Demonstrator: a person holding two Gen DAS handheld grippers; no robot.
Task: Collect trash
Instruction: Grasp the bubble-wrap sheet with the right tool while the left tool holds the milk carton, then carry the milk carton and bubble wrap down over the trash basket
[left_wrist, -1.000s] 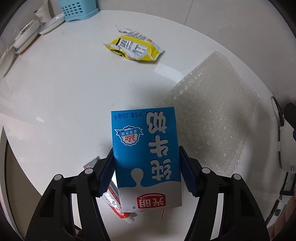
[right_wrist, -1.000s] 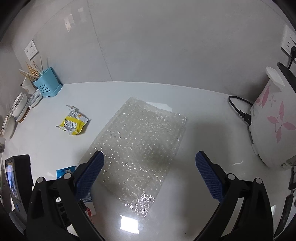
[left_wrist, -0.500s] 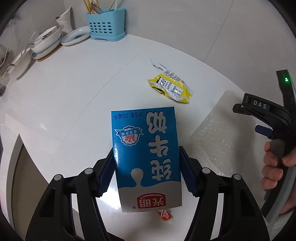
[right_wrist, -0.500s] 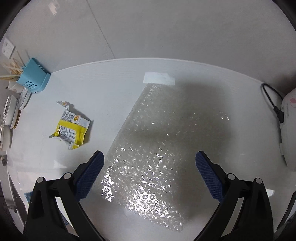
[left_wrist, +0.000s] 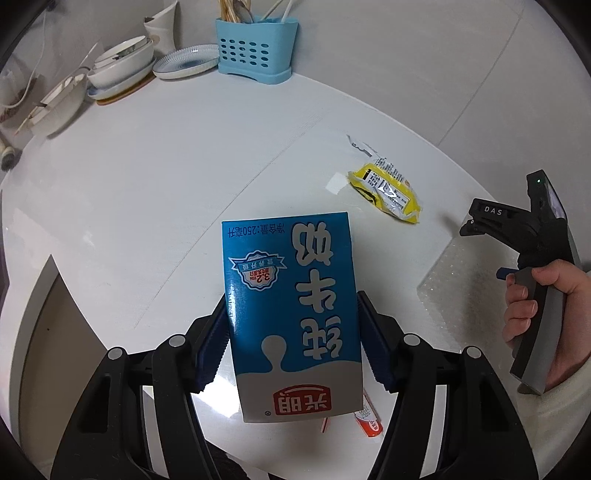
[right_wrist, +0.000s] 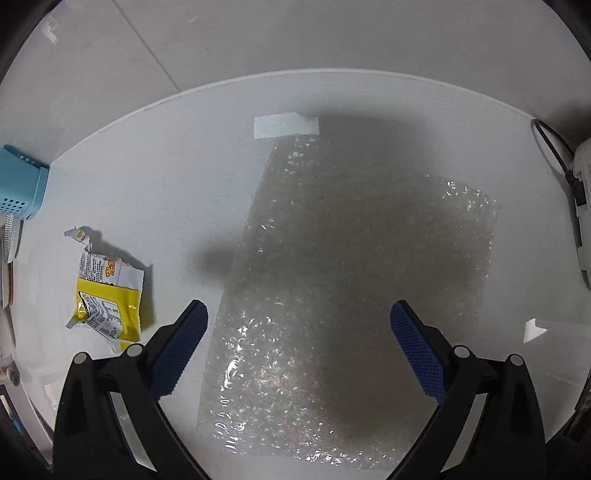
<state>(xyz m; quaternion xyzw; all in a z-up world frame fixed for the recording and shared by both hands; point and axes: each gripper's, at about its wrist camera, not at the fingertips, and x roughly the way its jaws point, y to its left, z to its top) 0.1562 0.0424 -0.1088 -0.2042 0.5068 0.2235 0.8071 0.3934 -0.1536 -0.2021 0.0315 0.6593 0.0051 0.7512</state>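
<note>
The left gripper (left_wrist: 293, 332) pinches a blue milk carton (left_wrist: 291, 310) by its two narrow sides, held clear above the near edge of the white desk (left_wrist: 155, 192). The right gripper (right_wrist: 299, 350) hangs spread wide over a sheet of bubble wrap (right_wrist: 351, 288) lying flat toward the desk's right side, with nothing between its pads. A torn yellow snack wrapper (left_wrist: 384, 192) lies near the middle of the desk, and a small red-and-white packet (left_wrist: 369, 421) sits at the near edge under the carton. The wrap looks the riskier pick: flat, slick and thin, it gives the pads no raised edge, so they may slide across it or only drag it. The carton's smooth faces could slip if the left hand tilts further.
</note>
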